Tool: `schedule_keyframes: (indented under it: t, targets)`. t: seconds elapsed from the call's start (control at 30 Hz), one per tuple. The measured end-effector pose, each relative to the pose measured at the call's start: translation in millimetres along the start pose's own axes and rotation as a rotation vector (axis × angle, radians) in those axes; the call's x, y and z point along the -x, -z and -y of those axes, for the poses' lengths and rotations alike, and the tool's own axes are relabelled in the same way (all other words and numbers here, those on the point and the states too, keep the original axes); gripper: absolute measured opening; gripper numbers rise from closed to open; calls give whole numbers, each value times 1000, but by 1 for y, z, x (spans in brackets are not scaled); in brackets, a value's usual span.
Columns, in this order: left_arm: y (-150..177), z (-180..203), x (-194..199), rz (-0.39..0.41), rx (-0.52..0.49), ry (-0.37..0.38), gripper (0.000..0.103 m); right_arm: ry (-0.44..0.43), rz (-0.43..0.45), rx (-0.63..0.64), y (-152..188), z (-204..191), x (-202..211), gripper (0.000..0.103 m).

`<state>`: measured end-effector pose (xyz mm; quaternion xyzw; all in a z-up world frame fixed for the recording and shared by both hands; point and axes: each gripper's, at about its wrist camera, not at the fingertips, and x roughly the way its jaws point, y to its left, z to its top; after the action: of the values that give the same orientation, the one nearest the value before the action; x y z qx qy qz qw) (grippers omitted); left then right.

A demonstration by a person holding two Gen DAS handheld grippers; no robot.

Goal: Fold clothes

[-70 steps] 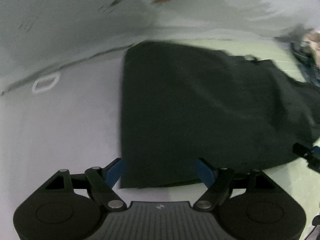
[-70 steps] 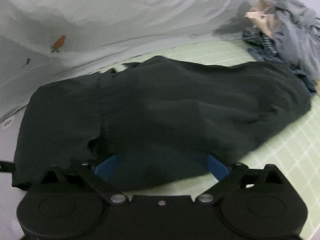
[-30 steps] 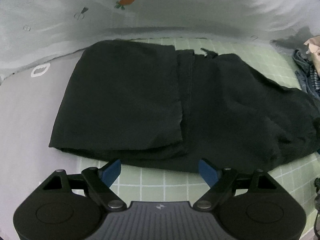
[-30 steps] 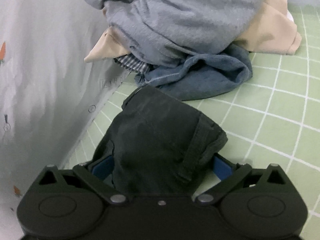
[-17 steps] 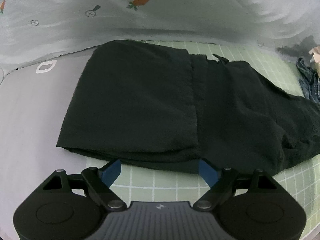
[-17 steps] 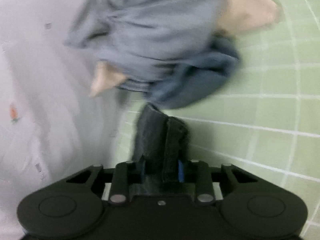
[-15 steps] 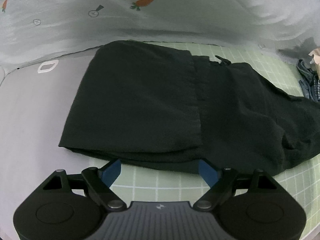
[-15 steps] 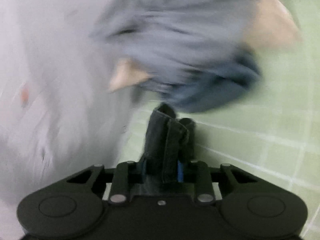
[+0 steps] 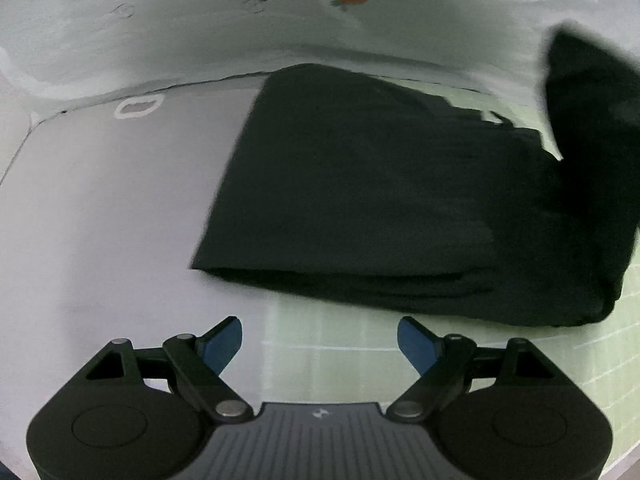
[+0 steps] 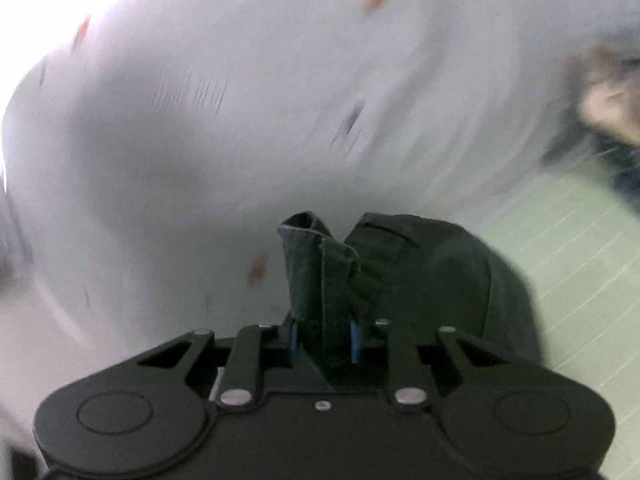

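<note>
Left wrist view: my left tongs (image 9: 320,340) hang wide apart, holding nothing, just short of the near edge of the black garment (image 9: 360,200). It lies flat ahead, half on the grey mat (image 9: 100,200), half on the green grid mat (image 9: 320,332), long axis running left to right. Its right end is lifted and curls back over.

Right wrist view: my right tongs (image 10: 324,340) are clamped on that end's hem, the garment (image 10: 420,272) bunched to the right, the patterned sheet (image 10: 240,100) blurred behind. I judge the fold goes leftward, right tongs carrying.
</note>
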<state>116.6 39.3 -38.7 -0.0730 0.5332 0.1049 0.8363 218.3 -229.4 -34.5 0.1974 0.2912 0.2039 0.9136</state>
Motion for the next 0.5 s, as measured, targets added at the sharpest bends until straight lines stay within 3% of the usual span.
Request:
schedule_keyframes:
  t: [0.13, 0.23, 0.27, 0.3, 0.4, 0.5]
  targets:
    - [-3, -21, -2, -4, 34, -7, 85, 124, -269, 191, 52, -33, -70, 33]
    - [-5, -33, -2, 9, 74, -1, 85, 146, -269, 318, 55, -50, -67, 41]
    - [-5, -34, -2, 11, 87, 3, 85, 114, -261, 298, 49, -48, -59, 78]
    - [-5, -35, -3, 11, 101, 7, 85, 81, -252, 278, 43, -47, -51, 102]
    - [-7, -29, -5, 9, 117, 22, 85, 29, -172, 198, 28, -33, -17, 101]
    - [-13, -12, -4, 22, 99, 49, 85, 125, -117, 164, 22, -9, 7, 102]
